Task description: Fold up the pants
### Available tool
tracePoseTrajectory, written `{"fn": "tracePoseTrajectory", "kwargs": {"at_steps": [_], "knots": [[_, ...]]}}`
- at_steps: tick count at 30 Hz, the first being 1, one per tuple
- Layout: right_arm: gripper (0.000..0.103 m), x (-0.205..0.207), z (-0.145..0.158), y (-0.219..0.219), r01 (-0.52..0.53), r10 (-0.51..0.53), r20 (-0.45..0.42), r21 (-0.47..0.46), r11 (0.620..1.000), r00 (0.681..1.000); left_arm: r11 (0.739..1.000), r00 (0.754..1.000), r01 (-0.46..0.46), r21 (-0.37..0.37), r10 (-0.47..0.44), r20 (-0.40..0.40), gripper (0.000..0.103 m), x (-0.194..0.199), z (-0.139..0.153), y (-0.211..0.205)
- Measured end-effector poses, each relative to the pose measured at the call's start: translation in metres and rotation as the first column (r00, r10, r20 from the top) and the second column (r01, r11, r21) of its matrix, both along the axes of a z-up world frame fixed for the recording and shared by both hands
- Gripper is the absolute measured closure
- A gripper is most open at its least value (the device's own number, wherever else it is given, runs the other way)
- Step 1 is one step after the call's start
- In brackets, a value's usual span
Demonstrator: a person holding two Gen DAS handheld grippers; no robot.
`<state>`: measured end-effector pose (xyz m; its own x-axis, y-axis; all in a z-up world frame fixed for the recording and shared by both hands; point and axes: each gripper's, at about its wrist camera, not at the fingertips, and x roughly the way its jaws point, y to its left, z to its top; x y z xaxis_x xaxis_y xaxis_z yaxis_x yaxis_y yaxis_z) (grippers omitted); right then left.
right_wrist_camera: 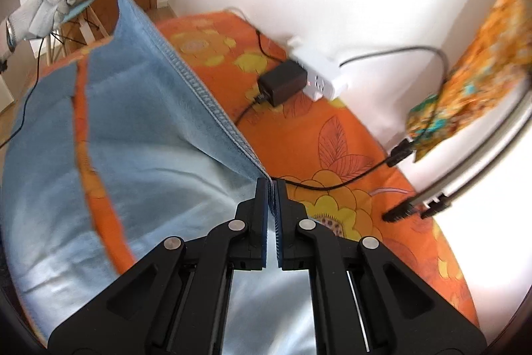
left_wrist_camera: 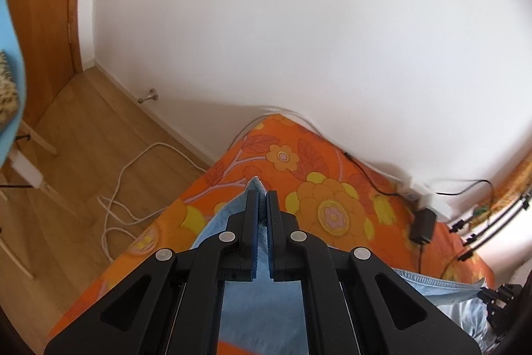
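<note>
Both grippers are clamped on the light blue jeans (right_wrist_camera: 139, 108): the left gripper (left_wrist_camera: 262, 198) pinches one raised corner, the right gripper (right_wrist_camera: 272, 188) the stitched side seam, lifting that edge above the orange floral bedspread (right_wrist_camera: 332, 135) near its wall-side edge

Light blue pants (right_wrist_camera: 139, 108); orange bedspread (right_wrist_camera: 332, 135) (yellow flower pattern); white wall (left_wrist_camera: 299, 22).

Soft denim pants (right_wrist_camera: 139, 108), matt plastic gripper (right_wrist_camera: 272, 188)
</note>
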<state>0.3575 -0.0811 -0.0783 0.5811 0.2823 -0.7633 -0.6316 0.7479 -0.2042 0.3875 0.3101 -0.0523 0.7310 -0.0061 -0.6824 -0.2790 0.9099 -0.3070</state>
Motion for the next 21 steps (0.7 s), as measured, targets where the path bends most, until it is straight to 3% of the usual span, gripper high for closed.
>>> {"fn": "tracePoseTrajectory", "kwargs": {"at_steps": [10, 15, 21], "knots": [[0.100, -0.135, 0.034, 0.015, -0.042, 0.040, 0.080, 0.021, 0.999, 0.996, 0.999, 1.000, -0.004, -0.051, 0.005, 0.029, 0.100, -0.135, 0.020, 0.017], [0.100, -0.205, 0.031, 0.019, -0.061, 0.058, 0.097, 0.019, 0.998, 0.994, 0.995, 0.999, -0.013, -0.098, 0.016, 0.028, 0.100, -0.202, 0.004, 0.023], [0.100, -0.265, 0.009, 0.018, -0.049, 0.047, 0.076, 0.028, 0.998, 0.996, 0.983, 0.999, -0.044, -0.178, 0.043, -0.007, 0.100, -0.260, -0.043, 0.028]]}}
